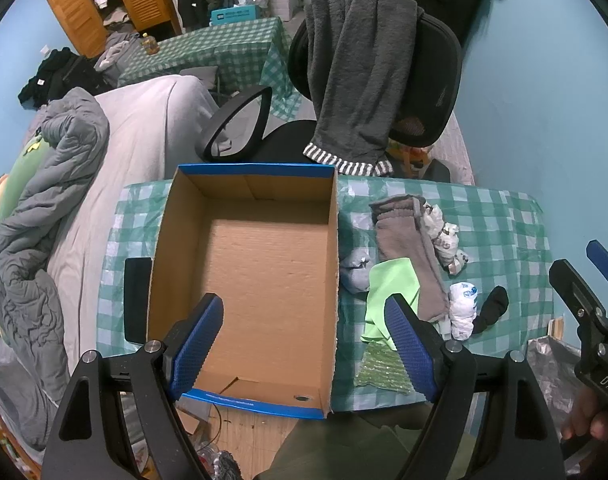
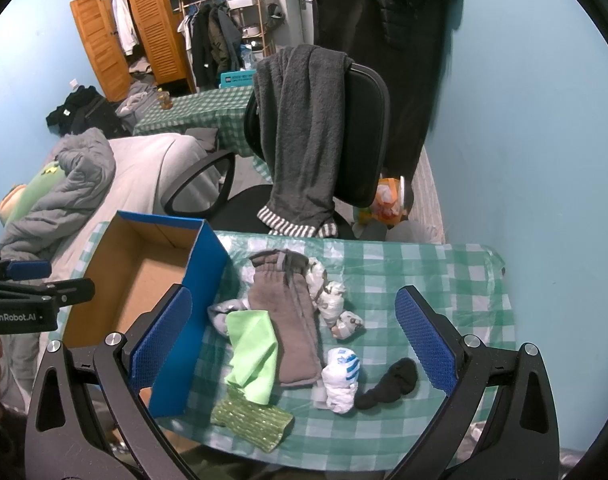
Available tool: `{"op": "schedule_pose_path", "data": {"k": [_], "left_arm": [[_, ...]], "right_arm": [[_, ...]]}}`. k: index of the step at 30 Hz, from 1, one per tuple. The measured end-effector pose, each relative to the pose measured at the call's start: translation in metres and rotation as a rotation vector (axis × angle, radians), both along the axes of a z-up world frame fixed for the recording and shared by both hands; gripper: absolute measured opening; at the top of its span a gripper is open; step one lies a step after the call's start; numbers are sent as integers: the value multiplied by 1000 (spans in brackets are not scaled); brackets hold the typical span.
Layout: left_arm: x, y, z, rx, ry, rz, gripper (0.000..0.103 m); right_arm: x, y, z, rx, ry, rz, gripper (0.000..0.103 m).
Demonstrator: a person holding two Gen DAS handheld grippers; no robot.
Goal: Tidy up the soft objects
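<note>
With both the left gripper and right gripper spread wide and empty, a careless grab at the long grey-brown sock could drag the overlapping lime-green cloth along, away from the open blue-sided cardboard box.

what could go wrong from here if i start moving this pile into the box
1. The brown sock overlaps the green cloth and the patterned socks, so a grab there may drag neighbours along.
2. The sparkly cloth lies at the table's near edge and could slide off if nudged.
3. The box wall stands right beside the pile; the open right gripper might bump it when lifting items over.
</note>
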State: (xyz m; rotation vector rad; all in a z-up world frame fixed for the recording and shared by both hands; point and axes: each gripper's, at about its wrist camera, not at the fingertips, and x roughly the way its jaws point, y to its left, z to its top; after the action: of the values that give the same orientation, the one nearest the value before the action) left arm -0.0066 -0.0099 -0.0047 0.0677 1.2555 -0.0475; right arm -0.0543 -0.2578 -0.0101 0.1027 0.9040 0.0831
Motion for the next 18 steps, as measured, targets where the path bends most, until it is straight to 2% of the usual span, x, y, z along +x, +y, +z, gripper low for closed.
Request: {"op": "schedule_pose_path", "data": {"k": [18], "left_arm": [[-7, -12, 1, 0, 6, -3, 84]], "right_arm": [[-3, -4, 2, -1, 2, 1, 101]]}}
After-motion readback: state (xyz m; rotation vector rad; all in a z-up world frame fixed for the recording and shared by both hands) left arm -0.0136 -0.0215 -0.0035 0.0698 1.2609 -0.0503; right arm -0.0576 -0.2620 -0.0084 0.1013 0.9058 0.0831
